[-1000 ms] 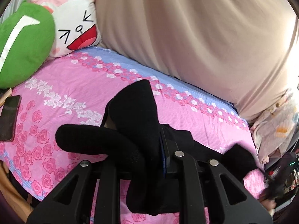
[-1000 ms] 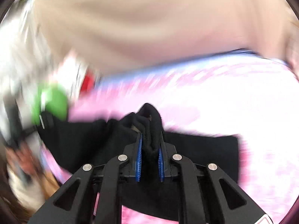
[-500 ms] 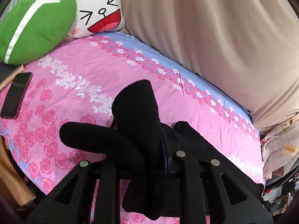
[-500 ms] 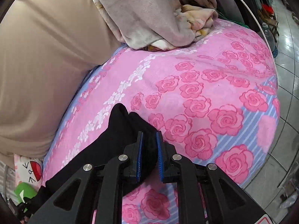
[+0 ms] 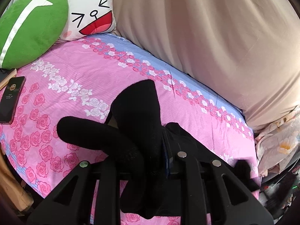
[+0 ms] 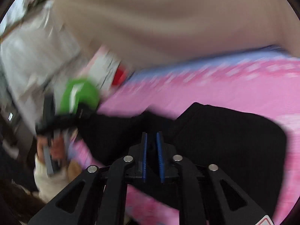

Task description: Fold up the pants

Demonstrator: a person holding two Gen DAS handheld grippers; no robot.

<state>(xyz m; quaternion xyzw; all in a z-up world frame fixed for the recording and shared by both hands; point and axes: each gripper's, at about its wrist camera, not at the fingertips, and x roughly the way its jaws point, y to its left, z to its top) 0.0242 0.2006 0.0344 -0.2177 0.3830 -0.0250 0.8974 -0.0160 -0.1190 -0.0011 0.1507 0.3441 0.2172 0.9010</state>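
The black pants point(image 5: 136, 116) bunch up between the fingers of my left gripper point(image 5: 150, 146), which is shut on the cloth and holds it above the pink rose bedsheet point(image 5: 75, 78). In the blurred right wrist view the pants point(image 6: 225, 131) lie spread on the sheet point(image 6: 225, 82) under my right gripper point(image 6: 151, 136). Its blue pads point(image 6: 144, 153) stand a narrow gap apart with no cloth between them. The left gripper and the hand holding it show at the far left point(image 6: 48, 131).
A green cushion point(image 5: 28, 26) and a white cartoon-face pillow point(image 5: 90, 11) lie at the bed's head. A beige padded wall point(image 5: 206, 37) runs along the far side. A phone point(image 5: 11, 99) lies at the left edge. A floral blanket point(image 5: 277, 142) is at the right.
My right gripper has let go of the pants fold it pinched and has swung sharply toward the bed's head. My left gripper keeps its hold and has moved little.
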